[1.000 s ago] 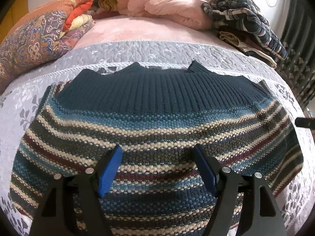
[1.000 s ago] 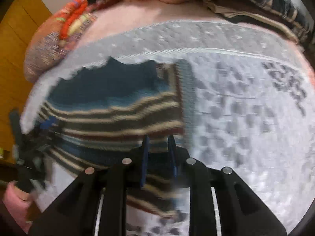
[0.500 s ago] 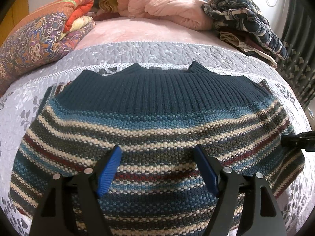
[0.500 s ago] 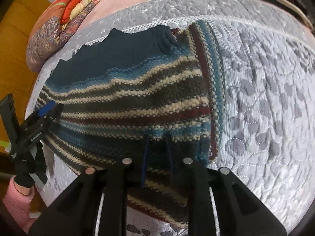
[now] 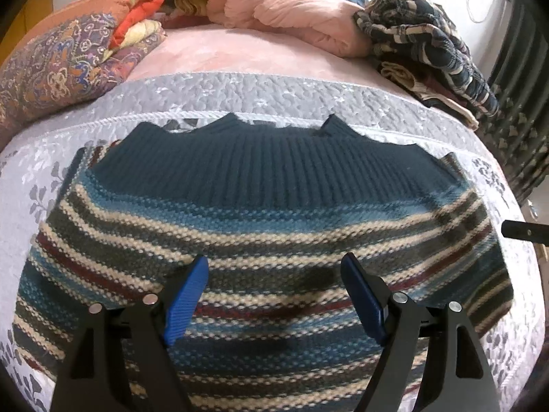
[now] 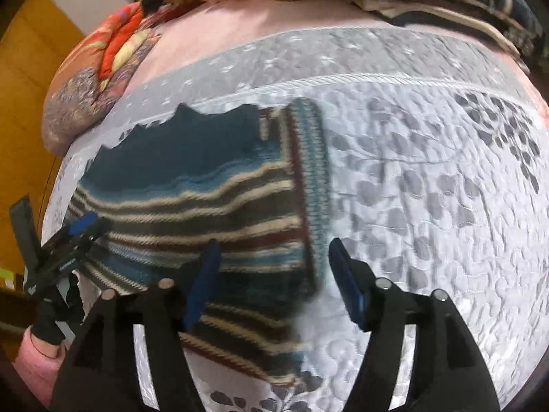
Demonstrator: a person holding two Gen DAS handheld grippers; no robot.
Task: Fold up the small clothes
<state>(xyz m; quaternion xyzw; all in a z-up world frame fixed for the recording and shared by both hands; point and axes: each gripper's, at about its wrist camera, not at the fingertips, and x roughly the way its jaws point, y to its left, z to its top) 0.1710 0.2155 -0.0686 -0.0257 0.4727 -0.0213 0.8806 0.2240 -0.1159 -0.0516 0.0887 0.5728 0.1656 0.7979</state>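
The left gripper (image 5: 274, 295) hangs with its blue pads spread wide and nothing between them, poised over the middle of the striped sweater (image 5: 260, 226). The right gripper (image 6: 271, 274) is likewise spread and empty, straddling the sweater's folded edge at 12 o'clock from its fingers. The sweater lies flat on the grey quilted bedspread (image 5: 274, 92), its dark ribbed hem toward 12 o'clock in the left wrist view. A band of stripes running crosswise along the right edge suggests that side or sleeve is already turned in; the task looks partly done, with further folds likely left. At 10 o'clock a patterned quilt (image 5: 68, 61) is stacked, at 12 o'clock pink bedding (image 5: 291, 10), at 2 o'clock a heap of dark clothes (image 5: 429, 44). The sweater's near end is cut off beneath both grippers, its collar unseen, and the right view is blurred, so the fold's neatness cannot be judged
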